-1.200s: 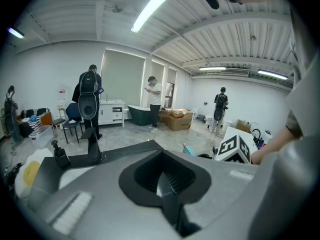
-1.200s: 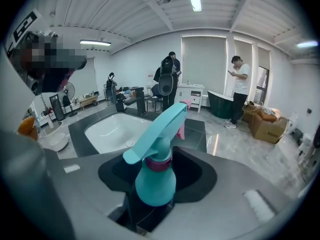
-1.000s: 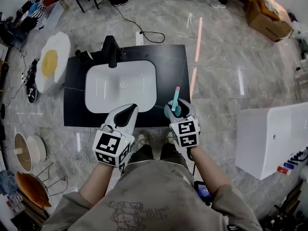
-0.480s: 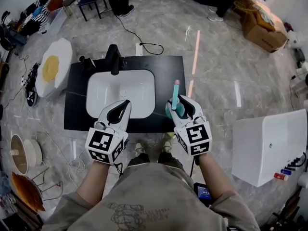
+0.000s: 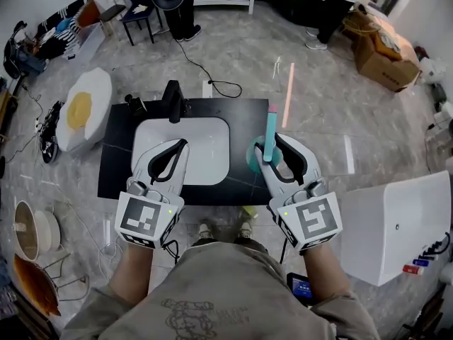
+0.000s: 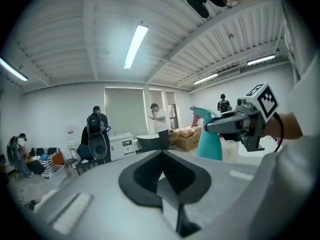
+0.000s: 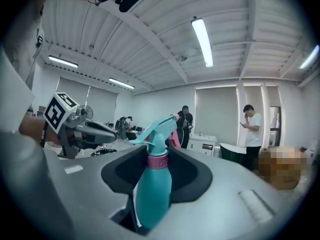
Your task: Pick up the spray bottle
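Raised over the last second, your right gripper [image 5: 273,146] clamps the teal plastic spray bottle [image 7: 152,189], held clear above the black countertop [image 5: 113,183], so pickup appears complete; your left gripper [image 5: 172,154] is closed, empty.

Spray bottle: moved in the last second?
Yes. Held in the right gripper, the spray bottle has risen; its top now nears the back edge of the black countertop.

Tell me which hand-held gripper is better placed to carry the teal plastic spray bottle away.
Right. The right hand-held gripper has its jaws shut on the teal plastic spray bottle, which stands upright between them. The left hand-held gripper is empty, jaws together, apart from the bottle.
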A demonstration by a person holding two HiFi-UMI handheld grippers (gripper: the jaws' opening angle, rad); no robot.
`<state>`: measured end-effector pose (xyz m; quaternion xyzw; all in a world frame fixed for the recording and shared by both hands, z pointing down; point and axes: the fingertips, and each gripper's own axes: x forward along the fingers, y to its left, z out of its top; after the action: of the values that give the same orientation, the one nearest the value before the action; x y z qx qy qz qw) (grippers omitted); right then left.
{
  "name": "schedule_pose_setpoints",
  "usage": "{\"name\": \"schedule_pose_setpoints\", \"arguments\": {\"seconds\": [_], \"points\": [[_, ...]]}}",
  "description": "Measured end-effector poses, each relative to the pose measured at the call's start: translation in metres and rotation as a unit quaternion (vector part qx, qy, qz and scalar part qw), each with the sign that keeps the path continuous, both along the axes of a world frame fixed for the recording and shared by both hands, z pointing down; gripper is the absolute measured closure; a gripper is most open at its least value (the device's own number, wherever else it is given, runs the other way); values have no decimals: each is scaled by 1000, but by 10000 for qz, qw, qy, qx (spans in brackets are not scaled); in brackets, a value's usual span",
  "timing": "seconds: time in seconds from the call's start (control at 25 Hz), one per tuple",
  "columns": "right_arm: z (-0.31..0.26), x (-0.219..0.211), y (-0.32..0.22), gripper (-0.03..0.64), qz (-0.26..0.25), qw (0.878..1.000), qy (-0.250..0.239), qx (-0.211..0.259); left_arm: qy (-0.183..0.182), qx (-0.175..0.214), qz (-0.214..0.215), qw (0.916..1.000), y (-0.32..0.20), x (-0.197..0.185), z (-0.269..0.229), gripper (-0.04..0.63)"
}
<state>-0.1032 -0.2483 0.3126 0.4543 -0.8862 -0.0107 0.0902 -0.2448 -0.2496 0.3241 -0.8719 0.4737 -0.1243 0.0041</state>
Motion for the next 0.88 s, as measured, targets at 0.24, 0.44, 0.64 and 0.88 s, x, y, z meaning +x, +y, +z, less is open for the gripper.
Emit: {"name": "schedule_pose_setpoints", "arguments": {"seconds": [0.24, 0.44, 0.64, 0.88], "points": [[-50, 5, 14, 454, 44, 9990, -105, 443, 104, 198, 57, 9997, 6, -1, -34, 595], [-56, 11, 30, 454, 16, 9988, -125, 475, 117, 297, 92, 9994, 11, -1, -42, 595], [-42, 12, 37, 455, -50, 9996, -132, 250, 166, 205, 143, 9995, 18, 1, -36, 595], [-15, 13, 44, 456, -83, 10000, 11, -35, 207, 39, 178, 9996, 25, 1, -22, 595]]}}
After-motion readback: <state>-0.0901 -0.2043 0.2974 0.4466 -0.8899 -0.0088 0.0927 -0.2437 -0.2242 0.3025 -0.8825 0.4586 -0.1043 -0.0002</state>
